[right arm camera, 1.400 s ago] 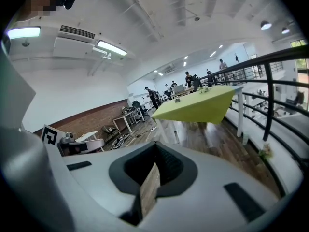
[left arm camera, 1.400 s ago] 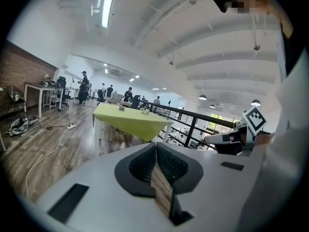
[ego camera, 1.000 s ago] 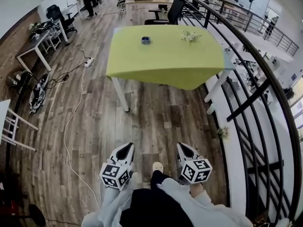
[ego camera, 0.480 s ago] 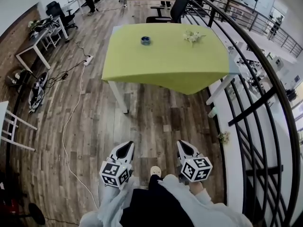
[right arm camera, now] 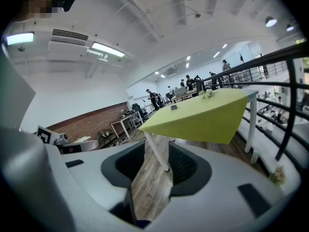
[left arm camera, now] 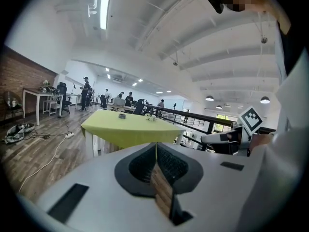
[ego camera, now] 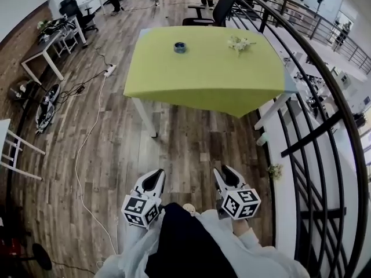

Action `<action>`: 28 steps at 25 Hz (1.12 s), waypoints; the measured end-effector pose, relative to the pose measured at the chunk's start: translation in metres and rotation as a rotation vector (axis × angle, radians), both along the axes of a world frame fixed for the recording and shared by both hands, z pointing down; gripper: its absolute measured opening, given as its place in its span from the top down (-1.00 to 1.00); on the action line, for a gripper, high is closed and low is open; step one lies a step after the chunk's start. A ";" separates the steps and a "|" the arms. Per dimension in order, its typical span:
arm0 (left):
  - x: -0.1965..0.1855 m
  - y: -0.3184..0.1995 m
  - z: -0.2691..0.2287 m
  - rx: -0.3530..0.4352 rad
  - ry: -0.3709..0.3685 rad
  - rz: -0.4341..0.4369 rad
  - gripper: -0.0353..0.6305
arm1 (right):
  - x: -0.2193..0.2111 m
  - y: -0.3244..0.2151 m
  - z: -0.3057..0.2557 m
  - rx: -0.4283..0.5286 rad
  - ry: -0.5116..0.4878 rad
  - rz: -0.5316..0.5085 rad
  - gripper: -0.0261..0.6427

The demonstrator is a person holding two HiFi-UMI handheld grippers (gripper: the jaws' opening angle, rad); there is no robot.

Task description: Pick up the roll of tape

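Note:
The roll of tape is a small dark blue-grey ring lying flat on the far part of the yellow-green table. It also shows far off as the tape in the left gripper view and the tape in the right gripper view. Both grippers hang low in front of the person, well short of the table. My left gripper is shut, its tips touching with nothing between them. My right gripper has its jaws opening, and only floor shows between them.
A small bunch of white flowers lies on the table right of the tape. A black railing runs along the right. An office chair stands behind the table. A white cable trails over the wood floor, with desks at the left.
The table has drawn a little nearer as the person steps forward. My right gripper's jaws, shut before, now stand apart. The left gripper stays shut.

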State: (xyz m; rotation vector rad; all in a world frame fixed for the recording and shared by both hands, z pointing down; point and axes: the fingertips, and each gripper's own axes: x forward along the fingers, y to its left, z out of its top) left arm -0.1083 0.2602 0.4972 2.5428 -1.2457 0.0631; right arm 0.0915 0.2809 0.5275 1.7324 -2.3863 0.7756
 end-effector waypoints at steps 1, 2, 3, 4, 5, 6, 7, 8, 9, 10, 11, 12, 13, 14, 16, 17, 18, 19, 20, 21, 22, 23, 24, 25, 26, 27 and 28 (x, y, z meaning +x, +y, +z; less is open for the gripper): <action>-0.001 0.001 0.002 -0.007 -0.006 -0.002 0.83 | -0.001 0.000 0.000 -0.001 -0.005 -0.002 0.44; -0.002 0.003 0.005 -0.017 -0.010 -0.004 0.83 | -0.002 0.000 0.001 -0.003 -0.009 -0.002 0.42; -0.003 0.004 0.007 -0.026 -0.012 -0.008 0.83 | -0.002 0.002 0.002 -0.006 -0.013 -0.001 0.42; -0.005 0.006 0.010 -0.033 -0.014 -0.013 0.83 | -0.002 0.003 0.003 -0.009 -0.015 0.003 0.42; -0.006 0.007 0.012 -0.038 -0.014 -0.017 0.83 | -0.001 0.005 0.005 -0.011 -0.017 0.009 0.42; -0.007 0.007 0.013 -0.040 -0.015 -0.019 0.83 | 0.000 0.006 0.006 -0.014 -0.019 0.016 0.42; -0.007 0.006 0.014 -0.041 -0.017 -0.021 0.83 | 0.001 0.007 0.008 -0.018 -0.022 0.022 0.42; -0.006 0.005 0.015 -0.043 -0.018 -0.020 0.83 | 0.003 0.006 0.010 -0.022 -0.025 0.027 0.41; -0.006 0.003 0.016 -0.046 -0.019 -0.019 0.83 | 0.004 0.005 0.011 -0.026 -0.027 0.030 0.39; -0.004 0.001 0.017 -0.050 -0.020 -0.017 0.83 | 0.006 0.004 0.011 -0.028 -0.027 0.031 0.36; -0.003 -0.002 0.018 -0.055 -0.020 -0.014 0.83 | 0.007 0.001 0.011 -0.030 -0.026 0.031 0.36; -0.002 -0.006 0.019 -0.058 -0.020 -0.011 0.83 | 0.009 -0.002 0.011 -0.031 -0.025 0.033 0.36; 0.000 -0.011 0.019 -0.059 -0.020 -0.008 0.83 | 0.011 -0.007 0.011 -0.031 -0.025 0.037 0.36; 0.002 -0.016 0.019 -0.057 -0.020 -0.004 0.83 | 0.012 -0.012 0.010 -0.028 -0.026 0.042 0.36; 0.007 -0.029 0.017 -0.050 -0.021 0.005 0.83 | 0.016 -0.023 0.008 -0.021 -0.030 0.050 0.36; 0.009 -0.036 0.016 -0.046 -0.023 0.009 0.83 | 0.017 -0.030 0.007 -0.020 -0.031 0.053 0.36; 0.010 -0.044 0.015 -0.042 -0.026 0.011 0.83 | 0.018 -0.037 0.006 -0.021 -0.033 0.055 0.36; 0.011 -0.052 0.013 -0.038 -0.027 0.013 0.83 | 0.019 -0.045 0.006 -0.023 -0.034 0.056 0.36; 0.012 -0.061 0.011 -0.036 -0.028 0.016 0.83 | 0.018 -0.053 0.005 -0.024 -0.034 0.056 0.36; 0.013 -0.069 0.009 -0.034 -0.027 0.019 0.83 | 0.018 -0.062 0.003 -0.024 -0.033 0.054 0.36; 0.013 -0.077 0.008 -0.035 -0.025 0.022 0.83 | 0.017 -0.070 0.001 -0.022 -0.031 0.051 0.36; 0.013 -0.085 0.008 -0.036 -0.024 0.024 0.83 | 0.016 -0.078 -0.001 -0.018 -0.028 0.048 0.36; 0.013 -0.093 0.007 -0.035 -0.025 0.025 0.83 | 0.016 -0.086 -0.004 -0.014 -0.025 0.045 0.36; 0.012 -0.103 0.006 -0.032 -0.025 0.025 0.83 | 0.016 -0.094 -0.006 -0.011 -0.022 0.044 0.36; 0.012 -0.113 0.005 -0.028 -0.025 0.023 0.83 | 0.016 -0.103 -0.007 -0.010 -0.019 0.045 0.36; 0.012 -0.123 0.003 -0.023 -0.022 0.021 0.83 | 0.017 -0.111 -0.007 -0.010 -0.018 0.048 0.36; 0.012 -0.132 0.002 -0.020 -0.018 0.020 0.83 | 0.018 -0.119 -0.008 -0.012 -0.017 0.051 0.36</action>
